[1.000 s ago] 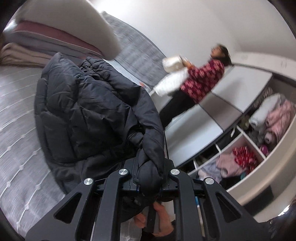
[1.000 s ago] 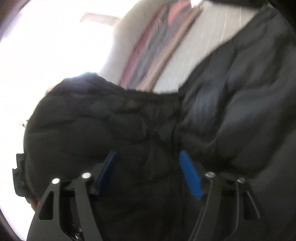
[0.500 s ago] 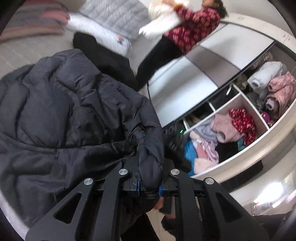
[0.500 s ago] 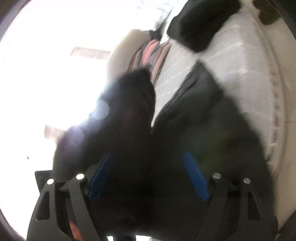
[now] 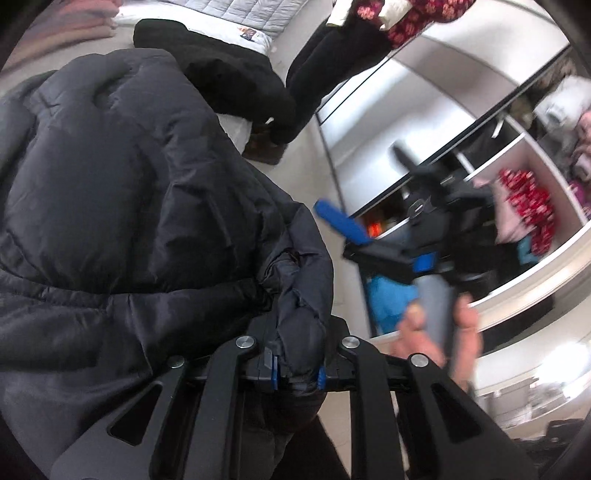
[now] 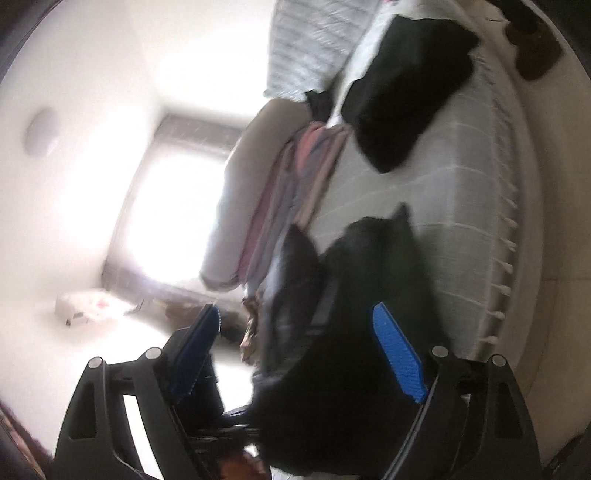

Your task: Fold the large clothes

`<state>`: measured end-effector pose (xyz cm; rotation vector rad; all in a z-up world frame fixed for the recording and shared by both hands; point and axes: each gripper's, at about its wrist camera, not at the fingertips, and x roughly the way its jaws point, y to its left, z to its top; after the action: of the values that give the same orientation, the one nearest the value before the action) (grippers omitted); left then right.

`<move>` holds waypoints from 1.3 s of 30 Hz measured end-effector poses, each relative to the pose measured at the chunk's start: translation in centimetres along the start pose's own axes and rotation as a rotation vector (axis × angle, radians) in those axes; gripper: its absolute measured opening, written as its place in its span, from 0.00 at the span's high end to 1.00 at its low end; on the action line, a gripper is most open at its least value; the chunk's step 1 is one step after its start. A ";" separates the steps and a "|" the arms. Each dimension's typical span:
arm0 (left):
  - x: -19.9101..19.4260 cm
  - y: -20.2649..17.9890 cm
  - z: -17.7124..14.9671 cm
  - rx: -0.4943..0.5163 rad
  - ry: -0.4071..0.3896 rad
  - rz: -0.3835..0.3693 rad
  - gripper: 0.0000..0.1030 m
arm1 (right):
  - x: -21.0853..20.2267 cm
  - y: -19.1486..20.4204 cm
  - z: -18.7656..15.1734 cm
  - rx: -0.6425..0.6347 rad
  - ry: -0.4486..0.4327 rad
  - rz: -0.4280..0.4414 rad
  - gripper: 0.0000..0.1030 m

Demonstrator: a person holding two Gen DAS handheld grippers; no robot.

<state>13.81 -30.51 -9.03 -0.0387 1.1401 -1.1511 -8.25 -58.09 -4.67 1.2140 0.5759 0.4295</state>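
Observation:
A black puffer jacket (image 5: pixel 122 206) lies bunched on the bed and fills the left of the left wrist view. My left gripper (image 5: pixel 297 376) is shut on a thick fold of its edge. Beyond that fold, one blue pad (image 5: pixel 341 223) of the right gripper shows, blurred, with a hand (image 5: pixel 439 332) on its handle. In the right wrist view my right gripper (image 6: pixel 299 350) has its jaws wide and opening. The dark jacket (image 6: pixel 354 280) lies between and beyond the blue pads, which do not press on it.
The grey bed (image 6: pixel 465 206) with white stitch lines carries a second black garment (image 6: pixel 406 92) and a stack of folded blankets (image 6: pixel 280 206). A person in a red floral top (image 5: pixel 424 14) stands by an open wardrobe (image 5: pixel 524 206) stuffed with clothes. A bright window (image 6: pixel 177 206) glares.
The right gripper's jaws widened off the jacket and it drew back, now showing in the left wrist view. The left gripper kept its fold and swung down towards the wardrobe side.

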 end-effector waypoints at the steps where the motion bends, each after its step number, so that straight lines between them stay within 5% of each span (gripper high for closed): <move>1: 0.4 -0.4 -0.1 0.018 0.003 0.029 0.87 | 0.6 0.5 0.1 -0.019 0.022 0.013 0.19; 8: 2.3 -2.4 -1.1 0.130 0.008 0.183 0.80 | 3.0 4.6 -0.9 -0.088 0.201 0.087 0.18; 15: 3.3 -5.7 -1.8 0.218 -0.008 0.275 0.67 | 5.9 3.8 -1.7 -0.063 0.349 0.058 0.17; 39: 4.4 -11.3 -5.4 0.456 -0.023 0.498 0.50 | 6.3 -2.9 -0.9 0.021 0.377 -0.006 0.17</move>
<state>1.84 -36.32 -8.41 0.5530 0.7809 -0.9288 -3.91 -54.54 -8.76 1.1572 0.9078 0.6555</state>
